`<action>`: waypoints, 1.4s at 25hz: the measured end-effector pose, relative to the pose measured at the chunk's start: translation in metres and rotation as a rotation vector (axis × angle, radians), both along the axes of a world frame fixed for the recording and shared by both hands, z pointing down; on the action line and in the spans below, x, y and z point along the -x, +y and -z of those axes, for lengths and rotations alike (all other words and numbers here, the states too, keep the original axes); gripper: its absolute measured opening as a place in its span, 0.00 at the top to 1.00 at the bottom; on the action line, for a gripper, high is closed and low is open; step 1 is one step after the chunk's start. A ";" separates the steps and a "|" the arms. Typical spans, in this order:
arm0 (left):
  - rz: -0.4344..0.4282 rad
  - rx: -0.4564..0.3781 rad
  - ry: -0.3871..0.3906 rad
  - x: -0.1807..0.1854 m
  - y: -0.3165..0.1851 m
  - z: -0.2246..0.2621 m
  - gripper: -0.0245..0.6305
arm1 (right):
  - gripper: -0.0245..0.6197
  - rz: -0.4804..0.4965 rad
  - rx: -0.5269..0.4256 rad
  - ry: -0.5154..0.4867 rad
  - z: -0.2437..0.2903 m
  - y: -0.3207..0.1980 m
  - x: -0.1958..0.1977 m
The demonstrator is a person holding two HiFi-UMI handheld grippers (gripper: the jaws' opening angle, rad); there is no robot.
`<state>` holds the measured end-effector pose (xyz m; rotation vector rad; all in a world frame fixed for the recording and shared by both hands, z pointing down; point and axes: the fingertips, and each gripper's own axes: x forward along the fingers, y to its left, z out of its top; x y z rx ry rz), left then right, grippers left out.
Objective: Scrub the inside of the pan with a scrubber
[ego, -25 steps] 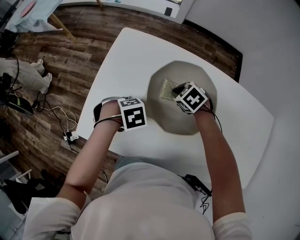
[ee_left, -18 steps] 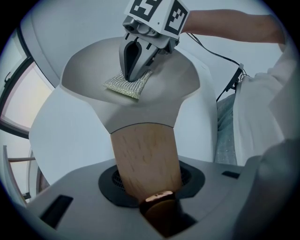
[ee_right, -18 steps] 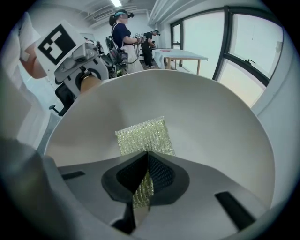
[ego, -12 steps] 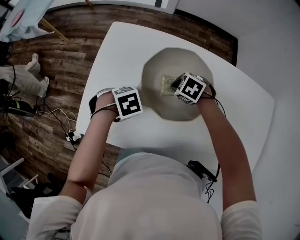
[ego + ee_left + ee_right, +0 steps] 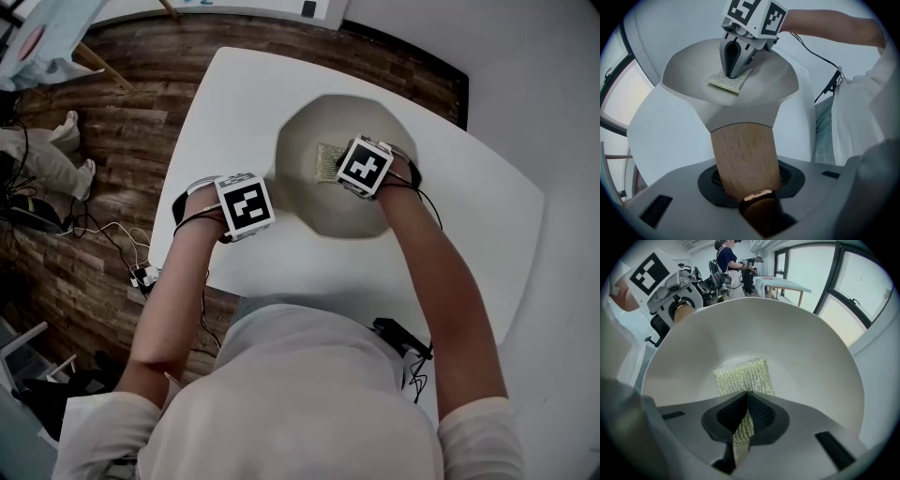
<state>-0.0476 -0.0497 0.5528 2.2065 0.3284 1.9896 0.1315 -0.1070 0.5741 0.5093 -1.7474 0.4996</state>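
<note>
Pinching the scrubber [image 5: 743, 376] flat against the floor of the pan [image 5: 323, 211], our right gripper [image 5: 746, 401] sits at its three o'clock; our left gripper [image 5: 749, 187] clamps the wooden handle [image 5: 743, 150] at the pan's eight o'clock.

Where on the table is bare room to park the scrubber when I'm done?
Bare table lies beyond the pan at the far-left corner, and right of it toward the right edge. Crowded: the near-left, where the left tongs clamp the handle.
</note>
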 end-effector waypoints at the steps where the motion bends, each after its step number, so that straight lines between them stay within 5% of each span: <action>1: 0.004 0.000 0.006 0.000 0.001 0.001 0.75 | 0.93 -0.002 -0.005 0.007 0.001 -0.001 0.000; 7: 0.025 -0.065 0.048 0.001 -0.006 0.008 0.63 | 0.93 -0.018 -0.018 0.021 0.002 0.001 -0.001; 19: 0.037 -0.178 0.050 0.010 -0.008 0.023 0.63 | 0.93 -0.015 -0.040 0.060 0.002 -0.008 -0.001; 28: 0.114 -0.285 0.056 0.031 -0.023 0.036 0.63 | 0.93 -0.003 -0.141 0.094 0.004 -0.013 0.002; 35: 0.210 -0.291 0.097 0.049 -0.017 0.056 0.63 | 0.93 0.006 -0.147 0.104 0.005 -0.007 -0.002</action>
